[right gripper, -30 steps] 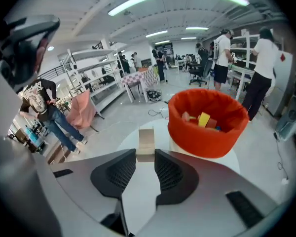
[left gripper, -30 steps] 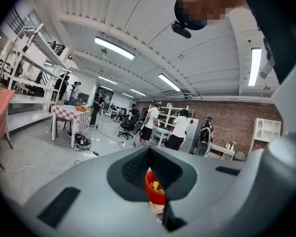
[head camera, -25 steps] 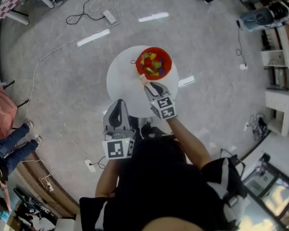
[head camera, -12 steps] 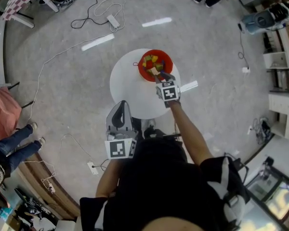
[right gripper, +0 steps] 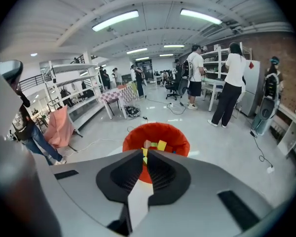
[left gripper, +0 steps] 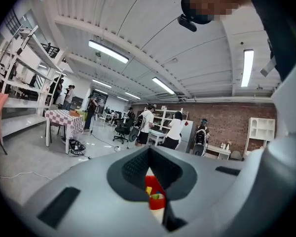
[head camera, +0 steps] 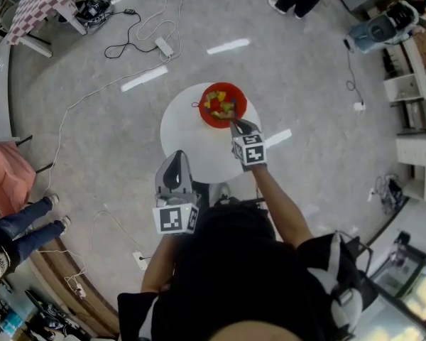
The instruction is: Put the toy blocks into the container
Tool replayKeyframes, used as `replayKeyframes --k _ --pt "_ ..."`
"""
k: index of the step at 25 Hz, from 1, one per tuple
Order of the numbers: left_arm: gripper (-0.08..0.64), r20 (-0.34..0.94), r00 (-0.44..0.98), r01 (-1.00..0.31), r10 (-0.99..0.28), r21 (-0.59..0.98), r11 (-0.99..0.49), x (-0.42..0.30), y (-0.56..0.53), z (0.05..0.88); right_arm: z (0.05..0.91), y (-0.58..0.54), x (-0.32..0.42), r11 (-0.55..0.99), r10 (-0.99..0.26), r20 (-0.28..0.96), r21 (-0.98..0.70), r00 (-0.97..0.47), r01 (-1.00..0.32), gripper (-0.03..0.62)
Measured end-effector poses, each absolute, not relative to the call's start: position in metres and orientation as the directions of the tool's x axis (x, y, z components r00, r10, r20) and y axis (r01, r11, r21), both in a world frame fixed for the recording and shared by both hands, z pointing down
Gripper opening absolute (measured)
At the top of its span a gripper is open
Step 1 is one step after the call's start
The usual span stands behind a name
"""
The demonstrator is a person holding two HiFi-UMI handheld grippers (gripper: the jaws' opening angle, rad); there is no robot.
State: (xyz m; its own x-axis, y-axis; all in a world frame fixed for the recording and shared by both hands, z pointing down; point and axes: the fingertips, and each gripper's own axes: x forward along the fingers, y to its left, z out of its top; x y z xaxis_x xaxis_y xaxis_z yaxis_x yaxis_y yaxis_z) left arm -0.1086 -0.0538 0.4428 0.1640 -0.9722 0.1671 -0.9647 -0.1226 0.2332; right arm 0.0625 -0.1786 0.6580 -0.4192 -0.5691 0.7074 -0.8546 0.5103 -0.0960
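Since the toy blocks [head camera: 222,105] lie heaped in the red container [head camera: 203,109] just ahead of the right gripper [head camera: 236,123], whose empty jaws are closing, the drop looks done; next it likely needs to draw back. That arm is stretched forward, while the left gripper [head camera: 174,159] hangs nearer the body, clenched on nothing.

red container [head camera: 206,117], colourful toy blocks [head camera: 221,105] inside

We wear a black short-sleeved top [head camera: 227,261], plain across the back, with white patches [head camera: 344,298] by our right sleeve [head camera: 311,251].
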Motion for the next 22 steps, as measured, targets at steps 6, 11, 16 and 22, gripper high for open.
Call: replayKeyframes --k 6,11,16,22 --pt "-0.006 0.150 0.176 -0.963 -0.973 0.229 -0.139 -0.095 -0.054 0.429 0.575 -0.151 0.068 0.521 -0.682 0.547 -0.104 -0.486 -0.847 -0.002" --pt "-0.006 0.134 0.200 -0.959 -0.971 0.230 -0.165 -0.078 -0.053 0.424 0.494 -0.114 0.072 0.543 -0.751 0.371 -0.126 -0.547 -0.830 -0.003" --pt "-0.006 0.132 0.207 -0.958 -0.969 0.230 -0.173 -0.065 -0.047 0.424 0.459 -0.079 0.072 0.578 -0.749 0.298 -0.145 -0.592 -0.803 -0.003" --pt "-0.006 0.137 0.216 -0.957 -0.967 0.223 -0.182 -0.058 -0.044 0.427 0.458 -0.070 0.075 0.586 -0.745 0.300 -0.132 -0.596 -0.800 -0.005"
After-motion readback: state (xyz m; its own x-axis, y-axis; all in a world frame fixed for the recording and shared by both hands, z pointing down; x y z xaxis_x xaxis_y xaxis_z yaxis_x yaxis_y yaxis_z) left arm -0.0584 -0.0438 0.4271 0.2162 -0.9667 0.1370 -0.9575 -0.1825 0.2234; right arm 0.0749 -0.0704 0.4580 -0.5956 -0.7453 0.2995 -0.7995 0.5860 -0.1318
